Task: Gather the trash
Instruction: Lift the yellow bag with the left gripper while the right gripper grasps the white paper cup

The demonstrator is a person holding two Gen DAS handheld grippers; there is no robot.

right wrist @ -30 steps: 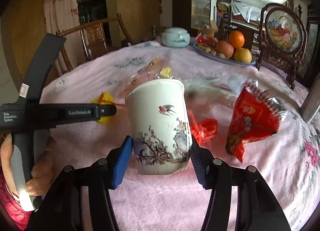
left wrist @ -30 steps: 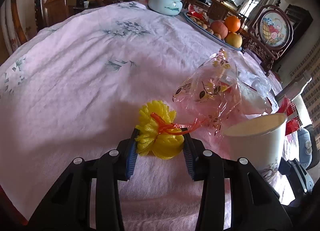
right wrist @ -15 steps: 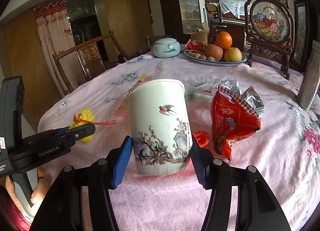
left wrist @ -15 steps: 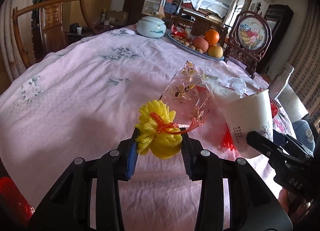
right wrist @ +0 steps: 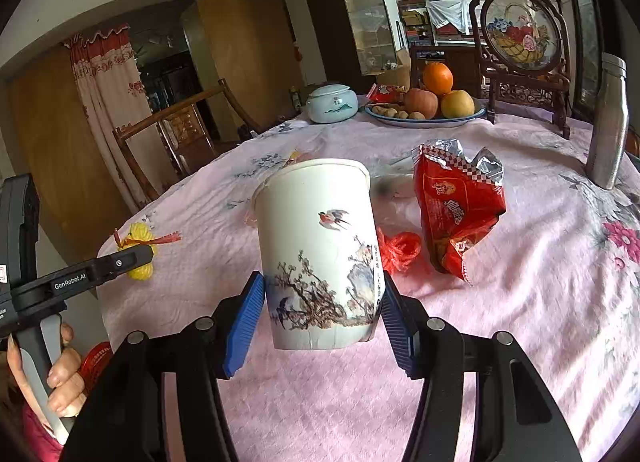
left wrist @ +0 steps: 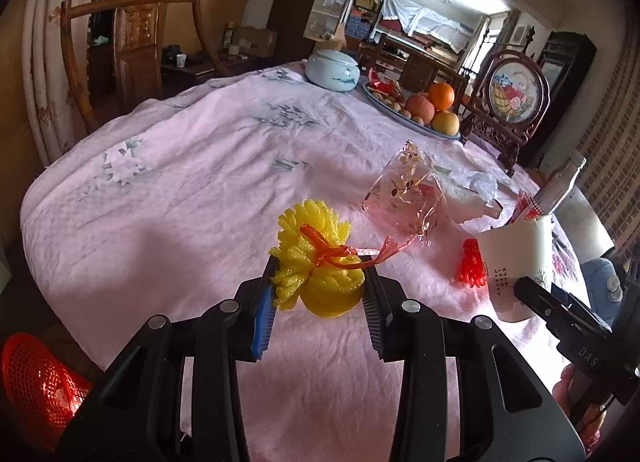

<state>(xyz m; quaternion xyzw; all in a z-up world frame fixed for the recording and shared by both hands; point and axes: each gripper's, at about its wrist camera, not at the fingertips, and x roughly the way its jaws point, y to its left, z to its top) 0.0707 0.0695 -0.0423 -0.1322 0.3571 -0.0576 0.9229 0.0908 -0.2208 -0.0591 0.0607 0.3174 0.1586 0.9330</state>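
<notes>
Foam netting (left wrist: 316, 266) in yellow, tied with an orange-red ribbon, is clamped between the blue pads of the left tool (left wrist: 318, 294) and is held clear above the pink flowered cloth of the desk (left wrist: 192, 181). Seen from the right wrist, the same yellow bundle (right wrist: 140, 250) sits at the tip of the left tool (right wrist: 136, 258), whose grip is wrapped by a hand (right wrist: 60, 374).

A white paper cup (right wrist: 320, 250), painted with birds and blossom, is gripped low on its sides by the right tool (right wrist: 322, 310) and is carried almost upright, tilted slightly. In the left wrist view, that cup (left wrist: 516, 262) is seen to the right of the left tool.

Ahead and to the right of the right tool, a torn red snack bag (right wrist: 456, 209) lies on the cloth, with a small red net scrap (right wrist: 400, 250) between it and the cup. Beyond the left tool, a clear printed wrapper (left wrist: 404, 193) lies on the desk, and crumpled white plastic (left wrist: 472, 193) is just behind it.

A red mesh basket (left wrist: 36, 382) is seen low to the left of the left tool, below the desk edge.
</notes>
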